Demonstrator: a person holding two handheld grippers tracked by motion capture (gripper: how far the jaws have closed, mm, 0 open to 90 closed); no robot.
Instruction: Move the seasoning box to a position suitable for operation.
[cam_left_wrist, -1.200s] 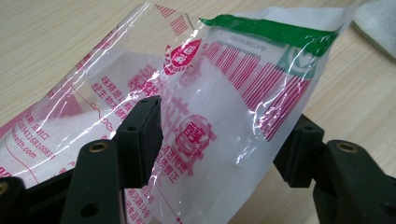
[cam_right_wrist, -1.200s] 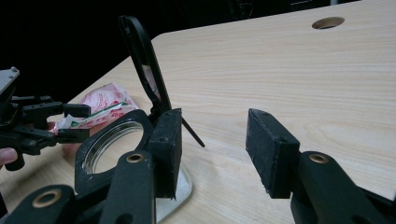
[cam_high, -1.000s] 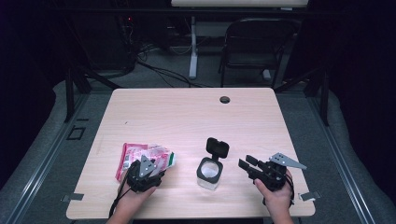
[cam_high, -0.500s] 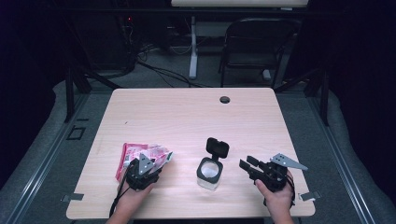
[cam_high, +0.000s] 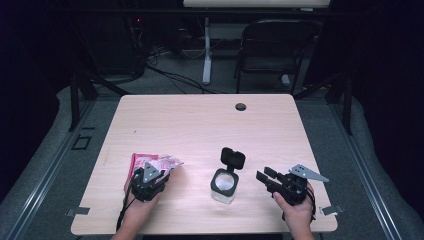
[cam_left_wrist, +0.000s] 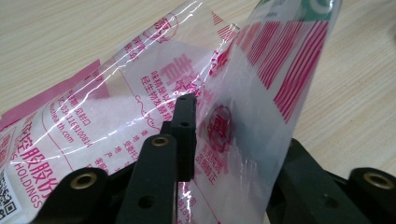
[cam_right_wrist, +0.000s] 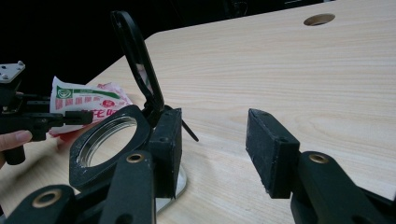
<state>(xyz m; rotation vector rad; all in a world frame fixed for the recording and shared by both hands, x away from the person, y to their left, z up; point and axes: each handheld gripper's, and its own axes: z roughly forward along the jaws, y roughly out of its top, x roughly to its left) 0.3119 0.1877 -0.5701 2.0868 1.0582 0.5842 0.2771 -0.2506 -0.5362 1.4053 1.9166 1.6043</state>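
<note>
In the high view, a pale wood-grain table (cam_high: 200, 125) with rounded corners and a dark round cable hole (cam_high: 241, 106) near its far edge fills the middle of the frame. At lower left the left gripper (cam_high: 150, 175) sits on a crinkled clear plastic packet (cam_high: 160, 162) printed in pink and red, which lies flat on the table. Its jaws have just been closing, with the packet's film between them. At lower centre stands a small clear jar (cam_high: 223, 186) with a black collar, its black hinged lid (cam_high: 233, 158) tipped up and back; what lies inside is too small to tell. At lower right the right gripper (cam_high: 267, 178) points left toward the jar, apart from it, jaws spread with nothing between them. In the left gripper view, the packet (cam_left_wrist: 154, 93) covers the centre and left of the frame: glossy, wrinkled film with red lettering and stripes, and a white powdery or grainy filling showing through. A raised fold of film runs down between the two black jaws, the left pad (cam_left_wrist: 184, 135) against it; I cannot tell whether the pads press it yet. In the right gripper view, the jar's black rim (cam_right_wrist: 105, 140) shows at lower left as a smooth ring around a clear glassy opening, the flat lid (cam_right_wrist: 137, 60) standing upright above it. The matt black rectangular pads stand parted around bare table, the left one just in front of the jar. At far left the left gripper (cam_right_wrist: 70, 119) meets the packet (cam_right_wrist: 86, 100).
</note>
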